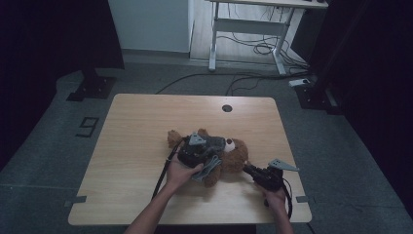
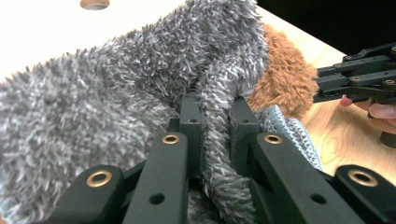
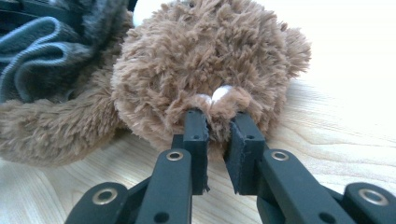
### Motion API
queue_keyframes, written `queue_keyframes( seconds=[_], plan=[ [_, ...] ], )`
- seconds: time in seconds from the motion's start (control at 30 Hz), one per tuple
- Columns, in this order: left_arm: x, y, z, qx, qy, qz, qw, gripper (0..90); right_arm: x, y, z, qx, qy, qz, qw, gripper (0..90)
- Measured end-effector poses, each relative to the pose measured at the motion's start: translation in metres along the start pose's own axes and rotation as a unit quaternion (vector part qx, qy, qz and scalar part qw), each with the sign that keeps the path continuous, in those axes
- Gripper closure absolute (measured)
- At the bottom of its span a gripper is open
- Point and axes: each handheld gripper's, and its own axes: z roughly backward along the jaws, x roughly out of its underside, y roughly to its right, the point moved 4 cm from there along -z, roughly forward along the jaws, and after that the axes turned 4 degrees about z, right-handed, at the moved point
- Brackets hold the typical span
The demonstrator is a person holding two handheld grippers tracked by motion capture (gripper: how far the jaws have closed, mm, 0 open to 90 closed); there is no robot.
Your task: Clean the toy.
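Observation:
A brown teddy bear lies at the middle of the wooden table, wearing a fluffy grey garment with a ribbed blue-grey cuff. My left gripper is over the bear's body, shut on a fold of the grey fabric. It also shows in the high view, left gripper. My right gripper is low on the table at the bear's right side, shut on a tuft of brown fur on a round plush part. From above, the right gripper touches the bear's edge.
A round cable hole sits near the table's far edge. A white desk frame and loose cables are on the floor behind. A black stand base is at the far left.

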Motion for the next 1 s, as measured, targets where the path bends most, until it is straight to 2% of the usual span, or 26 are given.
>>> queue_keyframes(
  seconds=[0.2,0.37,0.57,0.7,0.77,0.83,0.9,1.0],
  plan=[
    [0.006,-0.017,0.025,-0.016,0.014,0.012,0.9997,79.3,0.0,0.0,0.0,0.001,0.0,0.0,1.0,78.6],
    [0.019,-0.042,0.045,-0.055,0.014,0.024,0.9981,79.3,0.0,0.0,0.0,0.0,0.0,0.0,1.0,78.8],
    [0.045,-0.075,0.049,-0.082,-0.003,0.057,0.9951,79.5,0.0,0.0,0.0,0.0,-0.001,0.001,1.0,78.8],
    [0.058,-0.086,0.048,-0.086,-0.01,0.071,0.9937,79.6,0.0,0.0,0.0,0.0,-0.001,0.0,1.0,78.8],
    [0.059,-0.087,0.05,-0.086,-0.007,0.073,0.9936,79.6,0.0,0.001,0.0,0.0,-0.002,0.0,1.0,78.8],
    [0.052,-0.084,0.055,-0.082,0.005,0.072,0.9941,79.7,0.0,0.001,0.0,0.0,-0.003,0.0,1.0,78.8],
    [0.041,-0.077,0.06,-0.076,0.021,0.062,0.995,79.8,0.0,0.001,-0.001,0.0,-0.001,-0.001,1.0,78.8],
    [0.019,-0.059,0.063,-0.059,0.038,0.043,0.9966,79.9,0.0,0.001,0.0,0.001,-0.002,-0.001,1.0,78.8]
  ],
)
